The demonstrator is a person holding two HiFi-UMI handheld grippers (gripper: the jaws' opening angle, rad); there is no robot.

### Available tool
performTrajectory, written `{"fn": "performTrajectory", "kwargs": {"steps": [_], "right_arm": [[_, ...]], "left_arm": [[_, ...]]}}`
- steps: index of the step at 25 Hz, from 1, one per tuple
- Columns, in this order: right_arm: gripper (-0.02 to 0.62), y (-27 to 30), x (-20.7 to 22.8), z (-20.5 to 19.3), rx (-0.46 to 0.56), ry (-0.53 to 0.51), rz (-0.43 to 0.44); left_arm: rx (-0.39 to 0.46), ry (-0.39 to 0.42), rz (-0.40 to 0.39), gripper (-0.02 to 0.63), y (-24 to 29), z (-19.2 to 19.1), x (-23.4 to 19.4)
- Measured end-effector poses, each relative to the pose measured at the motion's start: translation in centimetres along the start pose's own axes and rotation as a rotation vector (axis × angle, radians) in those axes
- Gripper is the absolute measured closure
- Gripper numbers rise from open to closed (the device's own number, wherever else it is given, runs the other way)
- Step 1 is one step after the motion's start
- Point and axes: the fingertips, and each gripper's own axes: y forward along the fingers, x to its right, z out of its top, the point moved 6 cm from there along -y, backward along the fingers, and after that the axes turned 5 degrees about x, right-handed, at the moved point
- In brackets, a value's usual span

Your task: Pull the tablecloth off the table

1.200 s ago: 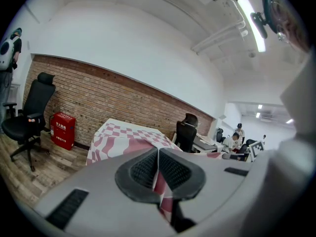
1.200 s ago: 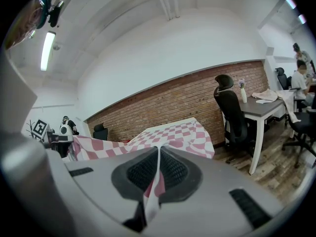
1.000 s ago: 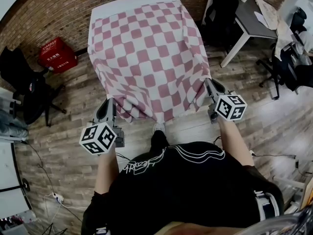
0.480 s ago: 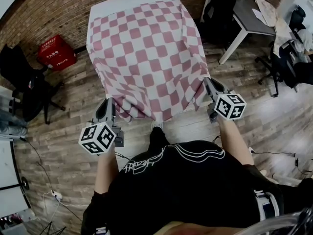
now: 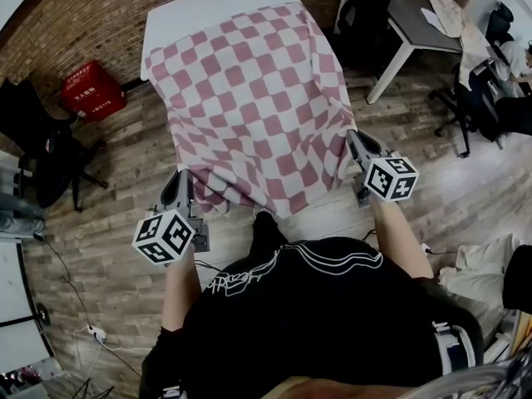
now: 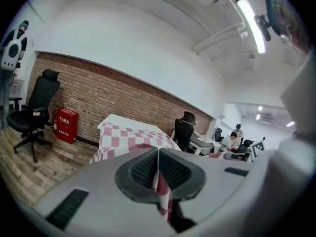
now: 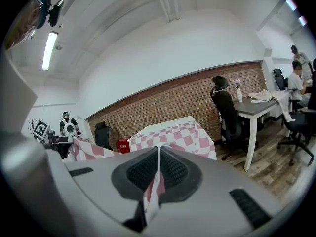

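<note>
A pink-and-white checked tablecloth [image 5: 249, 98] covers most of a white table [image 5: 208, 2], whose far end is bare. The cloth's near edge hangs off the table toward me, stretched between both grippers. My left gripper [image 5: 183, 181] is shut on the near left corner, and a strip of checked cloth [image 6: 162, 191] runs between its closed pads [image 6: 143, 169]. At the near right corner my right gripper [image 5: 352, 141] is likewise shut on the cloth [image 7: 154, 189], which is pinched between its pads [image 7: 175, 169]. Both gripper views look back at the table [image 6: 116, 120] [image 7: 163, 124].
A red box [image 5: 91, 90] and a black office chair [image 5: 41, 152] stand on the wood floor at the left. A grey desk [image 5: 424, 23] with another black chair [image 5: 366, 15] is at the right. Two seated people [image 6: 232, 139] are at desks beyond.
The cloth has slid toward me: more bare white tabletop shows at the far end and the cloth sits skewed. Both grippers keep their hold at about the same spots.
</note>
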Motion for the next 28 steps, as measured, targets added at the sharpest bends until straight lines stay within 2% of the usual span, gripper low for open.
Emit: {"fn": "performTrajectory", "kwargs": {"steps": [7,20,28], "right_arm": [[0.597,-2.8,1.2,-1.6,-0.014,0.007,-0.011],[0.597,-4.7,0.9,-3.2,-0.055,0.024,0.013],[0.597,-6.0,0.1,-4.1,-0.029,0.010,0.045]], "left_arm": [[-0.026,-0.028,-0.012,0.601,-1.0,-2.7,1.6],[-0.054,-0.031,-0.045,0.601,-1.5,-3.8,3.0],[-0.031,-0.006,-0.069,0.600,-3.0,-3.8,3.7]]}}
